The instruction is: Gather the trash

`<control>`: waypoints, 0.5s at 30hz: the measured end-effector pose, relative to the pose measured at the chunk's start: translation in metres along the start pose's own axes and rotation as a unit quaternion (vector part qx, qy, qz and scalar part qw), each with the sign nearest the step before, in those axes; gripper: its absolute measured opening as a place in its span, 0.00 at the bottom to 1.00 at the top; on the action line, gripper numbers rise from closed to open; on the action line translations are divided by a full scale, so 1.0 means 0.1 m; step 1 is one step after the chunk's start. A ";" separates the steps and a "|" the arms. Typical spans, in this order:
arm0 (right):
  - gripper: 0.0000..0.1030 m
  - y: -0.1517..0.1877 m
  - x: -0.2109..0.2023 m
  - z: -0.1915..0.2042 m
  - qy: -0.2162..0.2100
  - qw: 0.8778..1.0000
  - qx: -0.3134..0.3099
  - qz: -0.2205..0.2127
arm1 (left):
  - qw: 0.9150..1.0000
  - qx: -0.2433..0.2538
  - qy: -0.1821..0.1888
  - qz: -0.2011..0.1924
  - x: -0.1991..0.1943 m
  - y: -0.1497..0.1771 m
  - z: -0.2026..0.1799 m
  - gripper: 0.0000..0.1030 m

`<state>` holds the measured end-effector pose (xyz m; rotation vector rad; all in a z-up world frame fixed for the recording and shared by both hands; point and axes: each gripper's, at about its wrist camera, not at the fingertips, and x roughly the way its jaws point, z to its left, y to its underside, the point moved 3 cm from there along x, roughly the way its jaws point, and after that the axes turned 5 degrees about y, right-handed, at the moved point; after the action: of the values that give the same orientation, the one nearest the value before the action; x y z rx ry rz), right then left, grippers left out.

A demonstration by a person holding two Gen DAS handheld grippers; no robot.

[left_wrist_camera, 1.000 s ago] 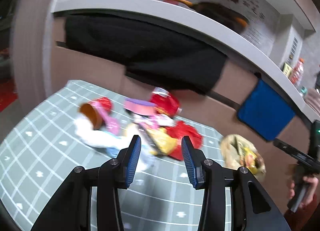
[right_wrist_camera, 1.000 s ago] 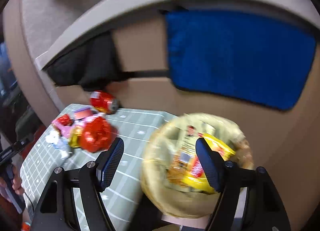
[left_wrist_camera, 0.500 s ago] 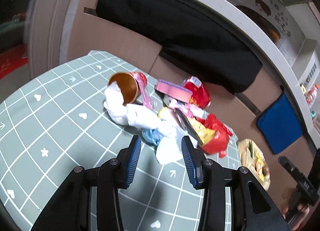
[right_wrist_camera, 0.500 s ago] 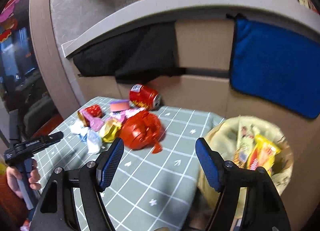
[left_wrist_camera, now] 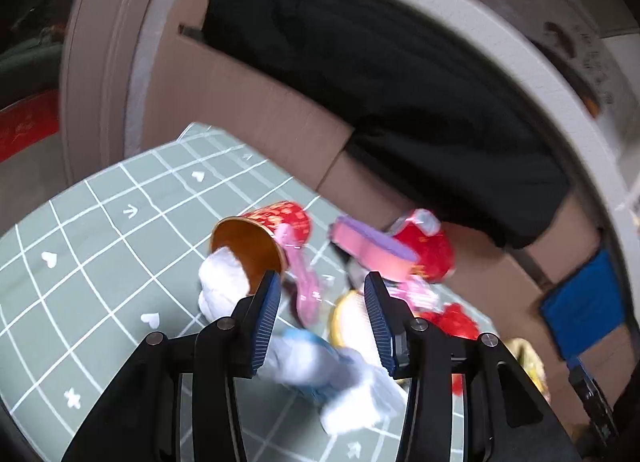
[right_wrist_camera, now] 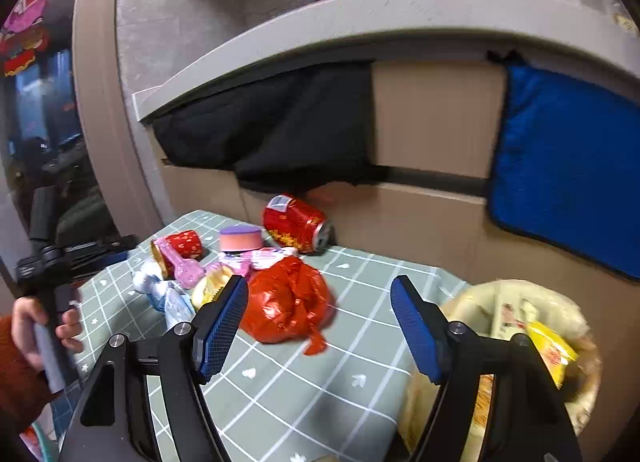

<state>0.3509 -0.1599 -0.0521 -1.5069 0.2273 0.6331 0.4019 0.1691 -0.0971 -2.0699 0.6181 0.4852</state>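
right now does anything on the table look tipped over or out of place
Yes: the red paper cup and the red can both lie on their sides on the table amid wrappers, while the trash bag hangs off its edge.

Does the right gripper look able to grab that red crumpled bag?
Probably yes. The right gripper is open, and the red crumpled bag lies just ahead between its fingers, with nothing on top.
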 end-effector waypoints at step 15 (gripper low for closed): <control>0.59 0.09 0.53 -0.04 -0.025 0.998 0.002 0.064 | 0.997 -0.035 -0.034 0.052 0.62 -0.08 0.11 0.12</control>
<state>0.3903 -0.1513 -0.0877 -1.4793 0.2879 0.7704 0.4557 0.1670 -0.1316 -2.0844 0.6803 0.6429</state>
